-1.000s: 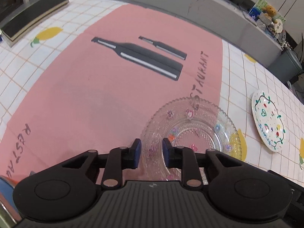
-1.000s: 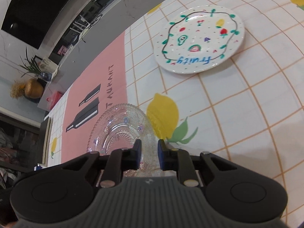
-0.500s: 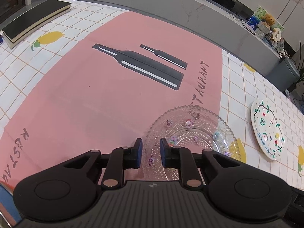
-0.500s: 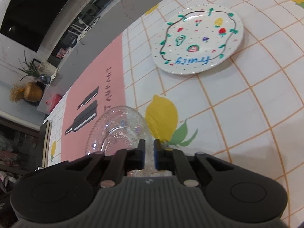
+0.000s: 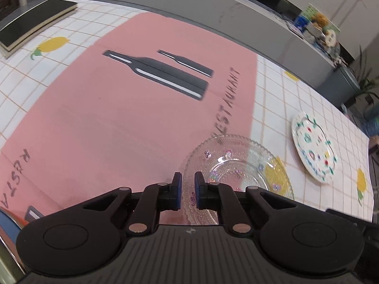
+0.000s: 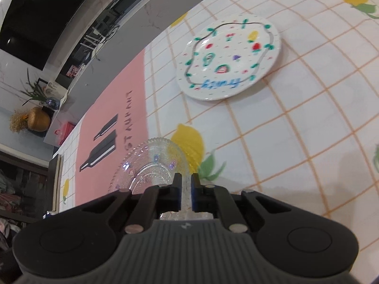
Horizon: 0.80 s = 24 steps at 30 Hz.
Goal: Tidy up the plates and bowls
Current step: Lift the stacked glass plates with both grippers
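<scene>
Since 0.5 s ago both jaw pairs narrowed: right gripper (image 6: 186,189) pinches glass plate (image 6: 151,165) rim; left gripper (image 5: 187,190) straddles opposite rim, slightly open.

Each camera sits just behind its own claw and looks forward along the two fingers, down at a slant onto the table from close above. The left view faces across the pink mat (image 5: 132,123), with the glass plate (image 5: 239,163) at its claw tips and the painted plate (image 5: 313,150) far right. The right view looks over the same glass plate (image 6: 151,163), with the painted plate (image 6: 228,59) ahead and the mat (image 6: 111,108) to the left.
</scene>
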{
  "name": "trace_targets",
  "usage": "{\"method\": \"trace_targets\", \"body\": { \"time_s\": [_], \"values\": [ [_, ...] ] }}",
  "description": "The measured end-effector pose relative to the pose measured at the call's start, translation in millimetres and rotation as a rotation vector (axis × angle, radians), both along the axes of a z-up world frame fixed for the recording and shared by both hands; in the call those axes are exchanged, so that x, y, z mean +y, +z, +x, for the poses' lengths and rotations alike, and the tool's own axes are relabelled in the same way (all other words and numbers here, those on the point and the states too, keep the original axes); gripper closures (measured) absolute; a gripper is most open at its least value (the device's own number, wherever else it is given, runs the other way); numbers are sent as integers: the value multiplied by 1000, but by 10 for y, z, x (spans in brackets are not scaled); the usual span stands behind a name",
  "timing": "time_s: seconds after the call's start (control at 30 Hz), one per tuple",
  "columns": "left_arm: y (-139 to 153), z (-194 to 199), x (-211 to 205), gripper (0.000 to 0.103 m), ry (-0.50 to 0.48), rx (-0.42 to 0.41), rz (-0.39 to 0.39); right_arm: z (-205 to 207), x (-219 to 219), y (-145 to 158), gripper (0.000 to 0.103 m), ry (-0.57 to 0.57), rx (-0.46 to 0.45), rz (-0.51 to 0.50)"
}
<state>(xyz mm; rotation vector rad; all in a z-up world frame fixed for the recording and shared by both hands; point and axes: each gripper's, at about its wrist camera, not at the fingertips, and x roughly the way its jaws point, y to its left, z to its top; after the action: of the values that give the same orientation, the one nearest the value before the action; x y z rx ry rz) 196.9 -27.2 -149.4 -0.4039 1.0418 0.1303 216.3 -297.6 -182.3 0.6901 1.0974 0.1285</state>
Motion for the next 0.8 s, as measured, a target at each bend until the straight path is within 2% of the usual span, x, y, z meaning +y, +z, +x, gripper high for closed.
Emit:
{"method": "trace_targets", "body": {
  "time_s": [0.3, 0.4, 0.53, 0.67, 0.8],
  "values": [
    [-85, -102, -210, 91, -82, -13, 5, -42, -165, -17, 94, 4, -17, -41],
    [-97, -100, -195, 90, -89, -19, -12, -31, -182, -25, 93, 20, -24, -33],
    [-134, -94, -179, 83, -92, -31, -30, -24, -199, -30, 91, 41, -28, -19],
    [-133, -82, -208, 84, -100, -41, -18, -16, -214, -38, 91, 56, -35, -16],
    [-123, -81, -199, 86, -89, -38, -16, -21, -213, -39, 96, 60, -33, -22]
  ]
}}
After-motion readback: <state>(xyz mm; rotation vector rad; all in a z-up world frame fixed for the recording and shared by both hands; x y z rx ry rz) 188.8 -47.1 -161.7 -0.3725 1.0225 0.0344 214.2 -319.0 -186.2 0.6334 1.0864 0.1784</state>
